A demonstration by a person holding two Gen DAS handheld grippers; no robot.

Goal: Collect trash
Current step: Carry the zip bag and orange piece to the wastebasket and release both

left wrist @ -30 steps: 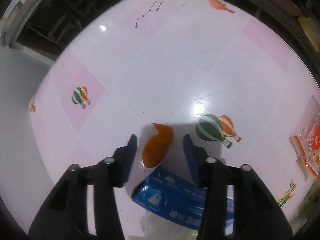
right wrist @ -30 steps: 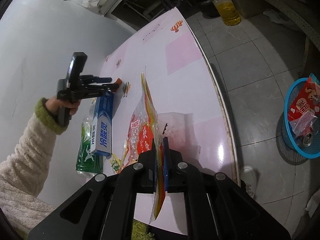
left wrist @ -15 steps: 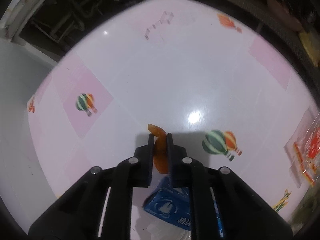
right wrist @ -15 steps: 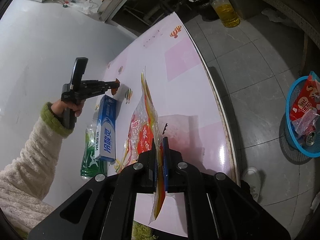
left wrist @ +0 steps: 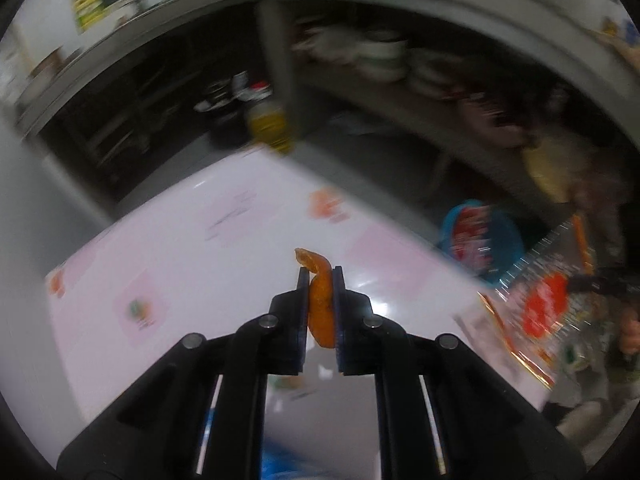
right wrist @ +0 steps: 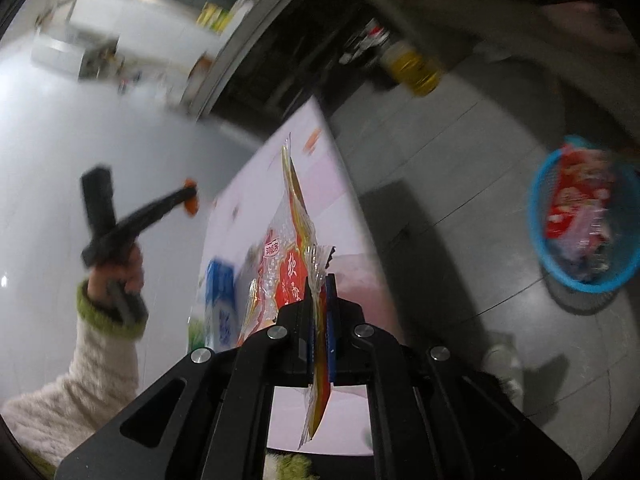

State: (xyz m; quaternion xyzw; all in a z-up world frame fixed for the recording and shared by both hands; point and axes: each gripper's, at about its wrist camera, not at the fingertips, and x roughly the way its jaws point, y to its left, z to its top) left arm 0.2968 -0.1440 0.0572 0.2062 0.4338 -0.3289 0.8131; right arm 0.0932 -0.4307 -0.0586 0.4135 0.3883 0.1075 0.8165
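The left gripper [left wrist: 320, 304] is clamped on a curled piece of orange peel [left wrist: 320, 308], whose upper tip sticks out past the fingers [left wrist: 303, 300]; peel and gripper are lifted clear of the pink-and-white bench [left wrist: 180, 264] with its balloon print. In the right wrist view that same gripper [right wrist: 191, 200] is held up by a hand [right wrist: 124, 268] in a fluffy cream sleeve with a green cuff [right wrist: 104, 320], well to the left of the bench and above it. The right gripper [right wrist: 320, 312] is closed tight on the edge of a crinkly clear plastic snack bag with red and yellow print [right wrist: 288, 256], which stands up from the fingers over the bench's near end. A blue-and-white toothpaste box [right wrist: 220, 300] lies on the bench just left of the bag. A round blue plastic basket [right wrist: 536, 216] holding red wrappers stands on the grey tiled floor [right wrist: 440, 168], well apart from the bench on its right. A bottle of yellow liquid [right wrist: 412, 66] stands on the floor beyond the bench's far end.
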